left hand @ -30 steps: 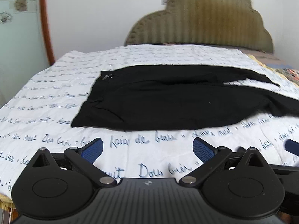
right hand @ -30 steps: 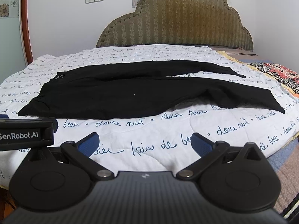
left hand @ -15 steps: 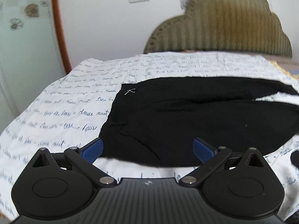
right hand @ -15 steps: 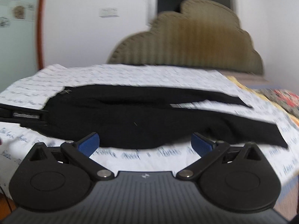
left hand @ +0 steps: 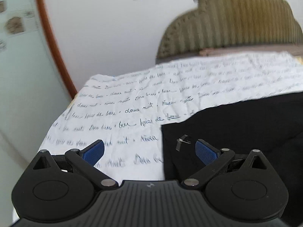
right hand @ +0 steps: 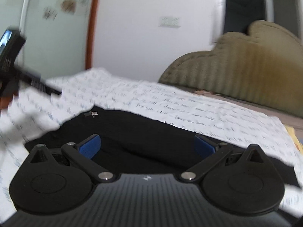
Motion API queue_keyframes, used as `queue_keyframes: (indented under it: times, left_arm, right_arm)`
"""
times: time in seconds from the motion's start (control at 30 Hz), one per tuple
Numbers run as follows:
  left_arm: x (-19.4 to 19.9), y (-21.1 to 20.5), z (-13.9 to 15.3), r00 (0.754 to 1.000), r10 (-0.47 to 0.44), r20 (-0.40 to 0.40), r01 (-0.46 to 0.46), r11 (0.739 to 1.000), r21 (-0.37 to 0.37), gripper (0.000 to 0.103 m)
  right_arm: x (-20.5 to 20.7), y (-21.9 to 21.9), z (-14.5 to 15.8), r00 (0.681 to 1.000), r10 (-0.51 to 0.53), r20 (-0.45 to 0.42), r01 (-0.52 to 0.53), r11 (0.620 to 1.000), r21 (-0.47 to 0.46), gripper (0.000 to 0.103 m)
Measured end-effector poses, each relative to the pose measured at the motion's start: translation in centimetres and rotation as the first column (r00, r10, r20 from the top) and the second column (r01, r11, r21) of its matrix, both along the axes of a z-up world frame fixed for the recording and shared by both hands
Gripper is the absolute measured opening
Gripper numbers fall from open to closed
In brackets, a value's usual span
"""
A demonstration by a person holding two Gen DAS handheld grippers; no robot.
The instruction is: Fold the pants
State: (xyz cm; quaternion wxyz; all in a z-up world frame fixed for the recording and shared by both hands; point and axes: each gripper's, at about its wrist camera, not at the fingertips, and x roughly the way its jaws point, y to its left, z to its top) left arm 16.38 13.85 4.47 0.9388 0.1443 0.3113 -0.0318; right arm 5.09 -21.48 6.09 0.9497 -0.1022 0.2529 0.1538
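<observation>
A: Where do the pants (left hand: 246, 124) lie now?

B: Flat on the bed (left hand: 132, 102), on the white sheet with blue writing, waist end toward the bed's left edge and the legs running off to the right. They are not yet folded.

A: What has changed in the last second?

B: Both tools have come in from the foot of the bed. A second ago each camera saw the whole garment from well back; now the black cloth fills the lower part of both views. The left hand-held gripper (left hand: 149, 150) has swung over the waistband corner, so the vertical waist edge runs between its blue pads, with the small silver clip (left hand: 182, 141) just inside the right pad. The right hand-held gripper (right hand: 147, 145) hangs over the middle of the pants, and its view is blurred from motion.

A: And the jaws?

B: Both are spread wide and hold nothing. The pads stand far apart with cloth and sheet showing between them.

A: What does that mean for the fold?

B: Likely the reach is nearly over and the first grasp comes next. The left one seems lined up for the waistband corner; the right one's target is harder to judge through the blur. The headboard (left hand: 236, 20) stands behind, well clear.
</observation>
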Motion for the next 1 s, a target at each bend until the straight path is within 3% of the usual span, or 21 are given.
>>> queue_keyframes:
  times: [0.17, 0.3, 0.5, 0.6, 0.73, 0.83, 0.9, 1.0]
  left_arm:
    - [8.2, 1.5, -2.6, 0.985, -0.127, -0.118, 0.111, 0.985, -0.132, 0.103]
    - [12.6, 1.2, -6.0, 0.965, -0.206, -0.16, 0.18, 0.97, -0.163, 0.103]
    - [15.6, 0.2, -9.4, 0.935, -0.296, -0.196, 0.271, 0.952, -0.143, 0.102]
    - [16.4, -0.1, -10.7, 0.921, -0.327, -0.211, 0.309, 0.944, -0.115, 0.102]
    - [17.7, 0.6, -11.4, 0.908, -0.356, -0.22, 0.318, 0.928, -0.193, 0.102]
    - [18.3, 0.9, -11.7, 0.903, -0.372, -0.216, 0.317, 0.915, -0.251, 0.081]
    - [18.3, 0.8, -11.4, 0.905, -0.375, -0.199, 0.322, 0.911, -0.256, 0.055]
    - [17.7, 0.4, -10.6, 0.9, -0.39, -0.194, 0.337, 0.906, -0.257, 0.03]
  right_arm:
    - [9.2, -1.2, -2.1, 0.987, 0.149, -0.056, -0.151, 0.988, -0.033, 0.103]
    - [16.0, -2.1, -4.1, 0.975, 0.165, -0.151, -0.175, 0.983, -0.062, 0.103]
    - [23.4, -4.3, -8.5, 0.938, 0.133, -0.32, -0.176, 0.978, -0.11, 0.094]
    - [25.5, -5.2, -10.4, 0.928, 0.134, -0.348, -0.193, 0.971, -0.142, 0.094]
    - [28.2, -6.3, -12.3, 0.892, 0.17, -0.419, -0.234, 0.966, -0.107, 0.094]
    - [29.5, -6.7, -13.2, 0.864, 0.201, -0.462, -0.262, 0.962, -0.072, 0.094]
    - [30.5, -7.1, -14.0, 0.84, 0.216, -0.497, -0.264, 0.964, -0.027, 0.091]
    - [30.8, -7.5, -14.3, 0.812, 0.254, -0.526, -0.265, 0.963, 0.056, 0.062]
